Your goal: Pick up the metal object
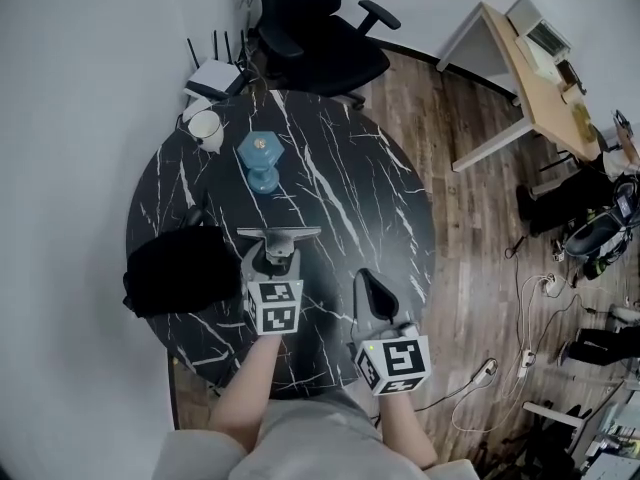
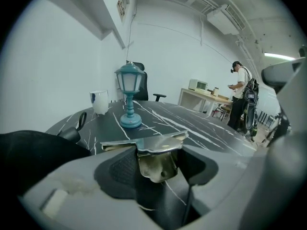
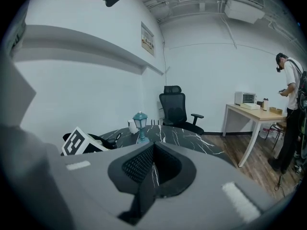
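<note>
The metal object [image 1: 280, 234] is a shiny T-shaped piece with a flat crossbar and a short stem. My left gripper [image 1: 277, 254] is shut on the stem, near the front middle of the black marble table [image 1: 370, 198]. In the left gripper view the metal object [image 2: 156, 147] sits between the dark pads [image 2: 120, 169] of the left gripper [image 2: 156, 166], crossbar ahead of them. Whether it rests on the table I cannot tell. My right gripper [image 1: 370, 286] is shut and empty, to the right near the table's front edge. The right gripper [image 3: 152, 169] shows its jaws meeting.
A blue lantern lamp [image 1: 261, 160] stands behind the metal object, with a white mug [image 1: 206, 128] further back left. A black bag [image 1: 175, 268] lies at the table's left edge. An office chair [image 1: 310, 28] and a wooden desk [image 1: 540, 78] stand beyond. A person [image 2: 240, 92] stands by the desk.
</note>
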